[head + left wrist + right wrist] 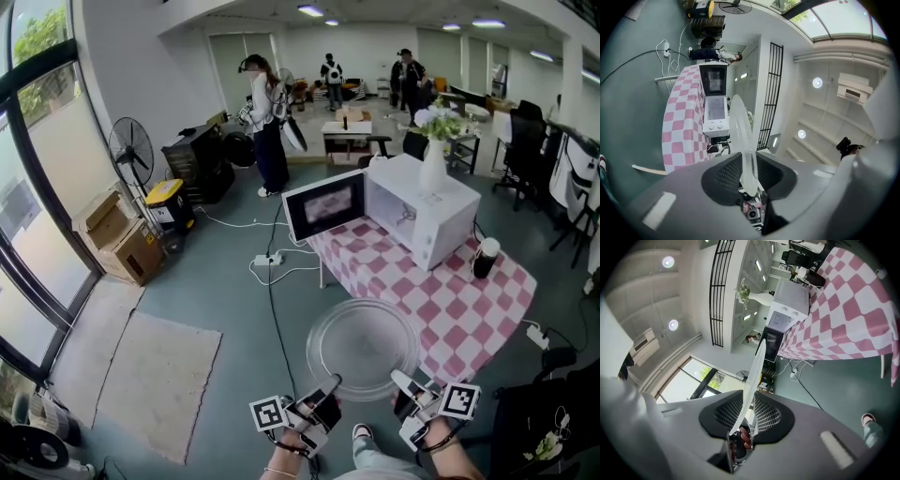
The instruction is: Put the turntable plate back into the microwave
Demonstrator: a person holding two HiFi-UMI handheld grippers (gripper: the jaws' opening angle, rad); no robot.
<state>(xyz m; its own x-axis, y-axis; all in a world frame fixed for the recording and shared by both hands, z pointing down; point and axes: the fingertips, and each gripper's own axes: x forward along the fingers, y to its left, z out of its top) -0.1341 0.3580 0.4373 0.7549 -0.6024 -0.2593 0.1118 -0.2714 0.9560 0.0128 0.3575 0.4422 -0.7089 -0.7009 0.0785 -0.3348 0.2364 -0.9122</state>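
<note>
The clear glass turntable plate (364, 337) hangs level in front of me, near the front corner of the pink-checked table (469, 319). My left gripper (328, 386) is shut on the plate's near left rim and my right gripper (403, 381) is shut on its near right rim. In the left gripper view the plate (742, 136) runs edge-on between the left gripper's (747, 171) pads. The right gripper view shows the plate (754, 376) edge-on inside the right gripper (746, 411). The white microwave (427, 211) stands on the table beyond the plate, its door (323, 204) swung open to the left.
A white vase of flowers (433, 159) stands on the microwave and a dark cup (485, 256) on the table's right. A power strip with cables (267, 260) lies on the floor left of the table. Boxes (122, 239), a fan (131, 150) and a rug (141, 366) line the left; people stand far back.
</note>
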